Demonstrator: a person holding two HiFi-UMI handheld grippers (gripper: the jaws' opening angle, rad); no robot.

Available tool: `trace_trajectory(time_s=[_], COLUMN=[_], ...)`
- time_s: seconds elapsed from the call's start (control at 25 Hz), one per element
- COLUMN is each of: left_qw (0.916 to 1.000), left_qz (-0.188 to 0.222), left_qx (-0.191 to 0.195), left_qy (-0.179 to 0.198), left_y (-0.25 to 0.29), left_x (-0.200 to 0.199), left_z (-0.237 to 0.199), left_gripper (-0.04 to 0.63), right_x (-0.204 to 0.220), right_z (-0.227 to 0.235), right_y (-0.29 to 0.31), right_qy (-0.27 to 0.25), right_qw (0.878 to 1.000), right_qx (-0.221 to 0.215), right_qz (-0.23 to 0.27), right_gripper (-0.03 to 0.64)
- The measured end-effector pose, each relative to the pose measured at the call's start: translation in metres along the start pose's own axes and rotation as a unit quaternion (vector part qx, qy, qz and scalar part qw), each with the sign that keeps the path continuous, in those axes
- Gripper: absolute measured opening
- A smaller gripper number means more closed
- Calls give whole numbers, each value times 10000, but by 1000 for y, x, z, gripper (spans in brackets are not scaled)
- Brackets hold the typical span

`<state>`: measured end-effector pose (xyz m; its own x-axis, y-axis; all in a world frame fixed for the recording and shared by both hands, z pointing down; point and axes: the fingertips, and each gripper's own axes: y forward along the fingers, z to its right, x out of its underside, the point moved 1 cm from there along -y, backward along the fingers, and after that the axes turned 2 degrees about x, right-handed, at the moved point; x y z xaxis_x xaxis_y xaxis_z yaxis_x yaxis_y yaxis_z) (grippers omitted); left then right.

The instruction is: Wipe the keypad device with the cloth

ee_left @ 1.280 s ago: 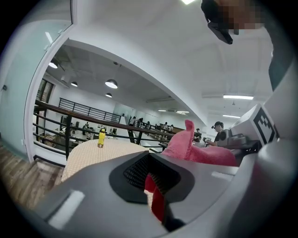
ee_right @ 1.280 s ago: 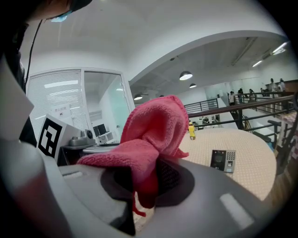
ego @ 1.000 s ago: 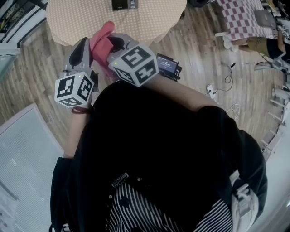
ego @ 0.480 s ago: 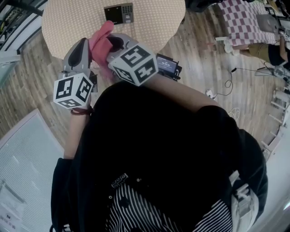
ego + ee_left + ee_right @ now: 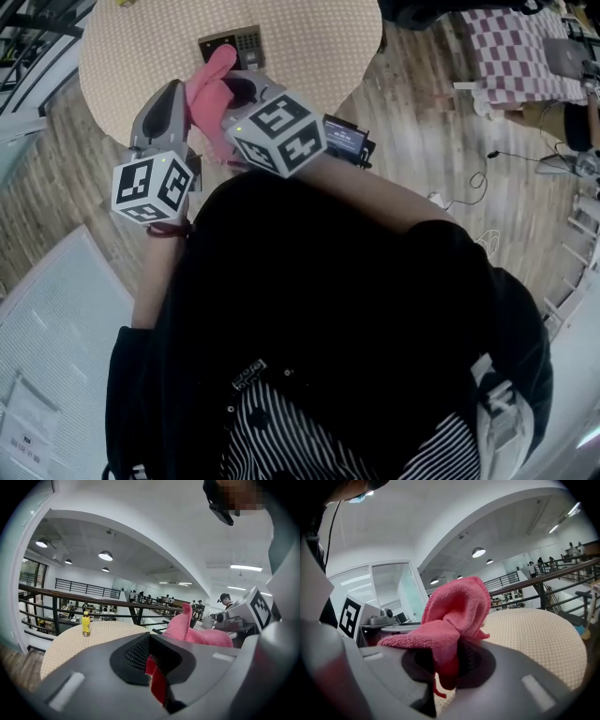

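Note:
The keypad device (image 5: pixel 231 44), dark with a small key grid, lies on the round beige table (image 5: pixel 309 37) ahead of both grippers. A pink cloth (image 5: pixel 211 86) stands up between the grippers. My right gripper (image 5: pixel 450 667) is shut on the cloth (image 5: pixel 457 613), which bunches above its jaws; its marker cube (image 5: pixel 278 131) shows in the head view. My left gripper (image 5: pixel 152 667) is held beside it, jaws closed, with only a thin red sliver in the gap. From that view the cloth (image 5: pixel 194 630) sits to the right, apart from the left jaws. The keypad is hidden in both gripper views.
A yellow bottle (image 5: pixel 86 623) stands on the far part of the table. A black box with a lit screen (image 5: pixel 345 137) sits on the wooden floor to the right. A railing (image 5: pixel 70 603) runs behind the table. Cables (image 5: pixel 473 169) and a checked cloth (image 5: pixel 511 42) lie further right.
The table and keypad have slid down in the head view, coming closer to the grippers. Both grippers keep their pose, with the cloth still in the right one.

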<state>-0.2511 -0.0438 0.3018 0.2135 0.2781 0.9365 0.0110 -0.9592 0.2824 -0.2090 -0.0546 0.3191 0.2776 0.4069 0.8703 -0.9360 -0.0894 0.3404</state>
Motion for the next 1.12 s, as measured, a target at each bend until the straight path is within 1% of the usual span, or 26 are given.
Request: trace_trajectory(time_s=[0.24,0.52,0.68,0.8,0.92,1.12], left_qw=[9996,9986,9984,9986,9985,9974], left_qz=[-208,-415,-451,-476,-544,-597], left_qx=[-175,-329,-331,-214,0,366], left_qy=[53,91,10,-28,-10,198], left_y=[37,51,57,61,70,91], left_x=[1,2,4,8,9,4], left_z=[7,4,-3,-8,-13,-12], left_gripper=[-5,-3,-5,-5,-3,-3], right_x=[-3,-2,-1,1,1,-2], right_z=[39,53,58,61,67,86], right_y=[2,9,17,23,28,32], right_qy=[205,418,455,450,508,642], right_qw=[9996,9985,9983,9986,9987,9976], right_qx=[-190,-360,-348,-273,-88,252], right_qz=[-22,-46,-61,-57,-39,6], right_gripper=[64,64,64,64,64,64])
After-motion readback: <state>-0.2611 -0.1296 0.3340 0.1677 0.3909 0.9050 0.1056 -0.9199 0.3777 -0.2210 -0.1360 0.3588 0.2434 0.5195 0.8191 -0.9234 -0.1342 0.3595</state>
